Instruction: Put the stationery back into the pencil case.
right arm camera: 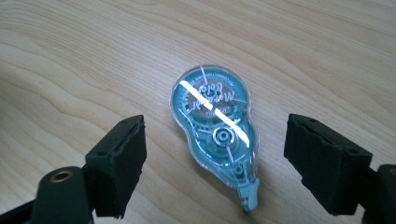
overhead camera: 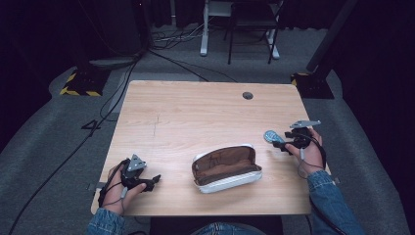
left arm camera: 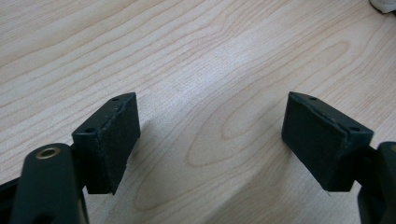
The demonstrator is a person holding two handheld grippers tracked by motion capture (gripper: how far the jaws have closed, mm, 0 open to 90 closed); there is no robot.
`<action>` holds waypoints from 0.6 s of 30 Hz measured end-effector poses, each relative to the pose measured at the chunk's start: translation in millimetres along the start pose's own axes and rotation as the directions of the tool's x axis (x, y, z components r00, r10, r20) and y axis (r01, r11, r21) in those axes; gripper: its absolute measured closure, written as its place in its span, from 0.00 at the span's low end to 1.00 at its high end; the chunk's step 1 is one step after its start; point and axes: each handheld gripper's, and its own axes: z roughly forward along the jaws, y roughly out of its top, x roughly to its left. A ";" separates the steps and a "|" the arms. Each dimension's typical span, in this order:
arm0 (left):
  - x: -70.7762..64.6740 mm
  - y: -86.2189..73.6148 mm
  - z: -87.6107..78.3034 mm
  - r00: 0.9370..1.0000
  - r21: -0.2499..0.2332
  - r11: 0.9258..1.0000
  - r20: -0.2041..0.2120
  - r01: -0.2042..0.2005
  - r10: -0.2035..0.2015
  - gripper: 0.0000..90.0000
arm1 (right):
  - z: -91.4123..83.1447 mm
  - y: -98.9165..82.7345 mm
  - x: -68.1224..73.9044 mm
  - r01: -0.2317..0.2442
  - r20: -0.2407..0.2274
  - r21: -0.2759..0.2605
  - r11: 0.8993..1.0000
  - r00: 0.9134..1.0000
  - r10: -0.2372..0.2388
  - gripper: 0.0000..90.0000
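On the pale wood table (overhead camera: 195,112), ringed by grey carpet and dark curtains, lie one teal correction tape (right arm camera: 217,128) and one open pouch (overhead camera: 226,168). Right gripper (right arm camera: 215,163) fingers (right arm camera: 119,163) stand wide, the tape between them untouched; left gripper (left arm camera: 210,140) fingers (left arm camera: 112,140) gape over bare wood, the pouch well apart

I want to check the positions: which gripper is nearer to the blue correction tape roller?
The right gripper. Its open fingers stand on either side of the correction tape roller, not touching it. The left gripper is far away, beyond the open case, over bare table.
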 end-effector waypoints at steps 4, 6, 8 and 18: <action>0.9 -0.7 -1.3 1.000 0.003 1.000 0.001 -0.016 0.016 0.21 | 8.9 2.9 1.0 0.010 -0.001 0.026 1.000 1.000 -0.010 0.27; 0.0 -1.1 -1.3 1.000 0.002 1.000 0.000 -0.004 0.004 0.21 | 12.2 3.3 0.7 0.014 -0.004 0.044 0.999 1.000 -0.014 0.30; -0.2 -1.2 -1.4 1.000 0.002 1.000 -0.001 -0.002 0.002 0.21 | 14.1 3.4 0.2 0.019 -0.004 0.068 0.998 1.000 -0.019 0.32; -0.7 -2.0 -2.0 1.000 0.000 1.000 -0.008 -0.002 0.002 0.21 | 21.2 7.6 0.6 0.039 0.009 0.088 0.995 0.999 -0.040 0.37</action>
